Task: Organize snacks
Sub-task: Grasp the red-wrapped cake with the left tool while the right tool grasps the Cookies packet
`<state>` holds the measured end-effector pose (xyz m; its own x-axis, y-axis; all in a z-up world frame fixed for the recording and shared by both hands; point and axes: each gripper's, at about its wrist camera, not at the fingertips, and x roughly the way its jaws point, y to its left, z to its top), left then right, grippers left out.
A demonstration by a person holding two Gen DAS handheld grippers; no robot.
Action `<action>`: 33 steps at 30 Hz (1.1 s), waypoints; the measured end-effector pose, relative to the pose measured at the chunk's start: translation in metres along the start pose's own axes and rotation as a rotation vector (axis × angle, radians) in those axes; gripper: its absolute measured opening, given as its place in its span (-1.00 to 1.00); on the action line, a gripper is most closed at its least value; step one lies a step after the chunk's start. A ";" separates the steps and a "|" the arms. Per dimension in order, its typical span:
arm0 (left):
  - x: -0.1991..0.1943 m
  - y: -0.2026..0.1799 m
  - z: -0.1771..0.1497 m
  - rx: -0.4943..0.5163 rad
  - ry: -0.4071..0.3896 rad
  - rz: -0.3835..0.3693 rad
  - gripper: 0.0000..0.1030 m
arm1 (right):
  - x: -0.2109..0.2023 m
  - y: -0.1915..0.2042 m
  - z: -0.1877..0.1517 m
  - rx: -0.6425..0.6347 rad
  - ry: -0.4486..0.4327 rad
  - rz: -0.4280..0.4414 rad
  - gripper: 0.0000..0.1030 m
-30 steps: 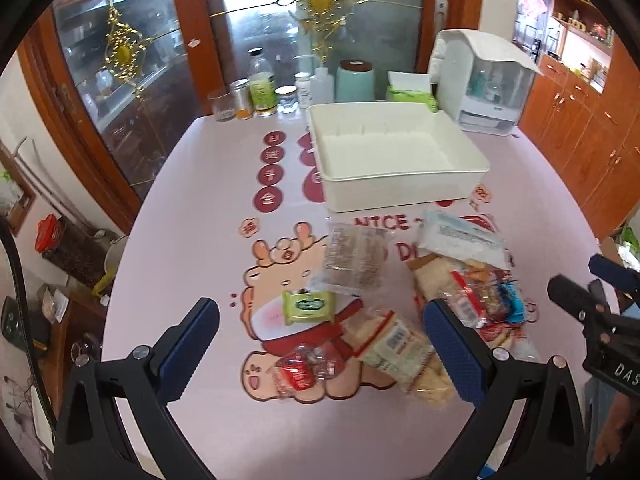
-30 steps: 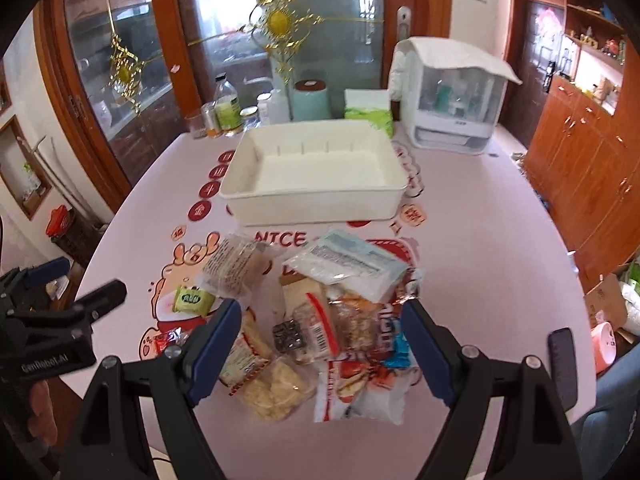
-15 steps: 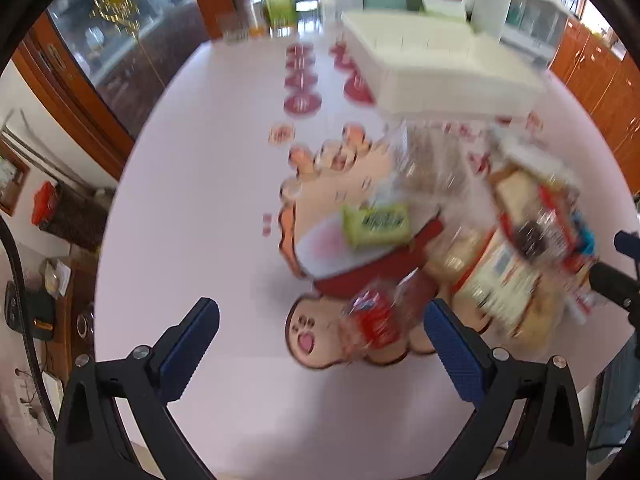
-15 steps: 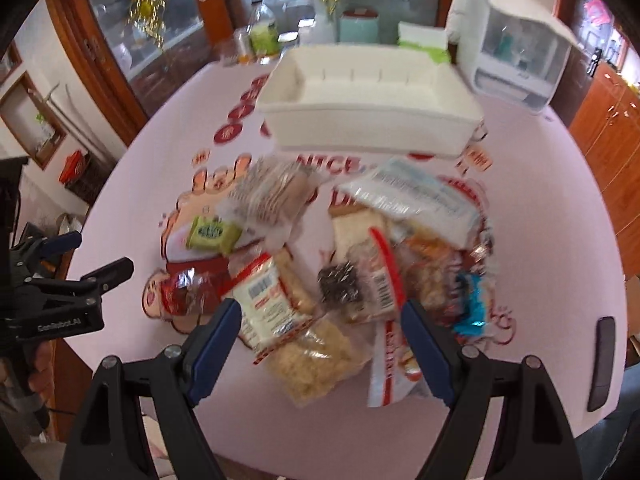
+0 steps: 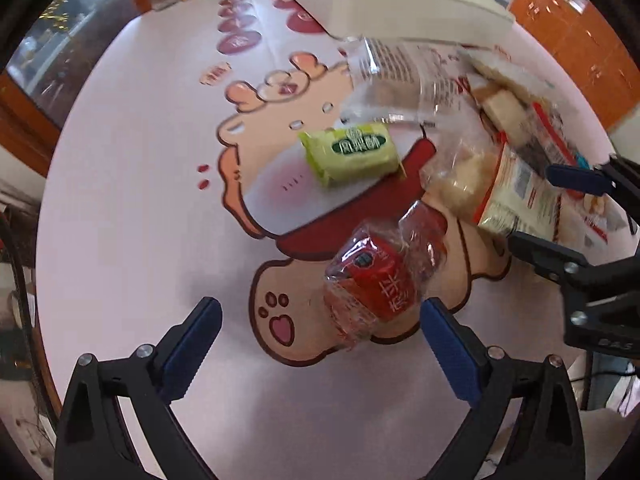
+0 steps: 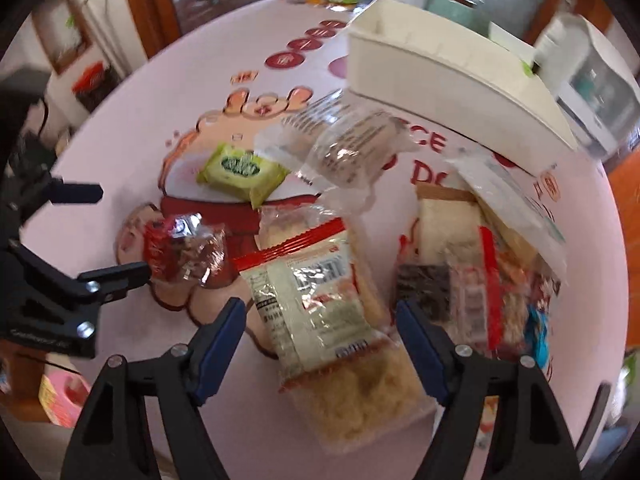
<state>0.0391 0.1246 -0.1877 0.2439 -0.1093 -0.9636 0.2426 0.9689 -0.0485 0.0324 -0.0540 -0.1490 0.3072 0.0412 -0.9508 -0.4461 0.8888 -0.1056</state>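
The left gripper (image 5: 318,328) points steeply down at the pink cartoon-print tablecloth (image 5: 132,184) with its blue pads spread wide; a red-wrapped snack (image 5: 370,280) lies between them, untouched. The right gripper (image 6: 320,336) also stands spread, its jaws having just been closing a little, and straddles a clear packet with a red-striped label (image 6: 320,292) without pressing it. A green snack packet (image 6: 240,170) lies just beyond, beside a clear crinkled bag (image 6: 348,148). The white plastic bin (image 6: 452,80) sits at the far side of the snack pile.
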 end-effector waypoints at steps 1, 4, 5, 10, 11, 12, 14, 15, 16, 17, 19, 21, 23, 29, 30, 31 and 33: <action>0.004 -0.001 0.001 0.006 0.007 -0.001 0.89 | 0.006 0.003 0.001 -0.014 0.014 -0.007 0.42; 0.013 -0.004 0.004 0.025 0.022 -0.033 0.89 | 0.018 0.007 0.002 -0.034 0.040 -0.020 0.26; 0.016 -0.006 0.005 0.035 0.025 -0.035 0.89 | 0.019 0.008 0.002 -0.042 0.033 -0.031 0.20; 0.031 -0.023 0.012 0.099 0.033 -0.037 0.57 | 0.016 0.007 0.006 -0.035 0.009 -0.024 -0.09; 0.034 -0.026 0.013 0.103 0.039 -0.044 0.49 | 0.015 0.006 0.006 -0.029 0.007 -0.018 -0.11; 0.034 -0.029 0.015 0.111 0.030 -0.038 0.36 | 0.015 0.005 0.006 -0.022 0.007 -0.011 -0.12; 0.032 -0.034 0.017 0.135 0.019 -0.039 0.20 | 0.014 0.003 0.005 -0.009 0.005 -0.007 -0.12; 0.032 -0.036 0.019 0.138 0.020 -0.038 0.15 | 0.014 0.002 0.005 -0.001 0.004 -0.002 -0.12; 0.032 -0.038 0.020 0.138 0.018 -0.041 0.10 | 0.013 0.000 0.004 0.009 0.001 0.004 -0.12; 0.031 -0.039 0.021 0.138 0.013 -0.043 0.09 | 0.011 0.000 0.004 0.016 -0.004 0.006 -0.12; 0.026 -0.041 0.021 0.145 0.001 -0.032 0.07 | 0.005 -0.002 0.004 0.029 -0.020 0.011 -0.12; 0.023 -0.044 0.020 0.146 -0.011 -0.015 0.06 | -0.001 -0.003 0.004 0.042 -0.033 0.017 -0.12; 0.012 -0.046 0.021 0.136 -0.031 -0.018 0.06 | -0.008 -0.006 0.006 0.057 -0.047 0.020 -0.12; -0.039 -0.044 0.031 0.121 -0.119 0.014 0.06 | -0.036 -0.019 0.012 0.121 -0.095 0.041 -0.12; -0.049 -0.042 0.032 0.122 -0.135 0.025 0.06 | -0.042 -0.022 0.014 0.134 -0.105 0.043 -0.12; -0.058 -0.043 0.037 0.121 -0.154 0.033 0.06 | -0.051 -0.025 0.017 0.149 -0.120 0.045 -0.12; -0.076 -0.042 0.048 0.117 -0.192 0.044 0.06 | -0.069 -0.033 0.022 0.176 -0.152 0.054 -0.12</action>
<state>0.0560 0.0813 -0.1002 0.4278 -0.1188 -0.8960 0.3321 0.9426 0.0335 0.0439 -0.0760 -0.0736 0.4159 0.1469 -0.8975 -0.3155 0.9489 0.0091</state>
